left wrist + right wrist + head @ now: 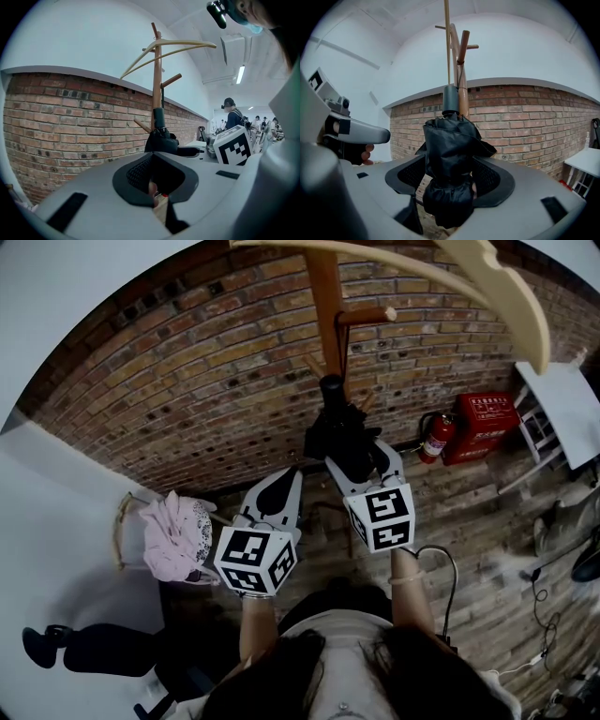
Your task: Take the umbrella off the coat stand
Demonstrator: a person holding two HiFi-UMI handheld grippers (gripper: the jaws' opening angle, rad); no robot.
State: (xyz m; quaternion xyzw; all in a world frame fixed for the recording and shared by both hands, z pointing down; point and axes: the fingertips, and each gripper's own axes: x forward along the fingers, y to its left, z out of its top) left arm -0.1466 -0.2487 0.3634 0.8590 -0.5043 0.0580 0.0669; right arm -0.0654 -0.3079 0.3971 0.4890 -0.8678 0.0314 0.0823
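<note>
Umbrella (449,159), black, folded: upright against coat stand (458,89) pole, below upper pegs; R gripper (450,180) clenched on its bundled fabric; L gripper (157,199) empty, jaws pressed together, just beside R, clear of umbrella; behind: brick wall (187,381); fire extinguisher (437,437) at wall foot.

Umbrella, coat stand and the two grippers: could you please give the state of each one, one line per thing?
umbrella: folded, upright, beside the stand's pole, clamped low down by the right gripper.
coat stand: upright by the brick wall.
right gripper: shut on the umbrella.
left gripper: jaws together, holding nothing, short of the umbrella.
</note>
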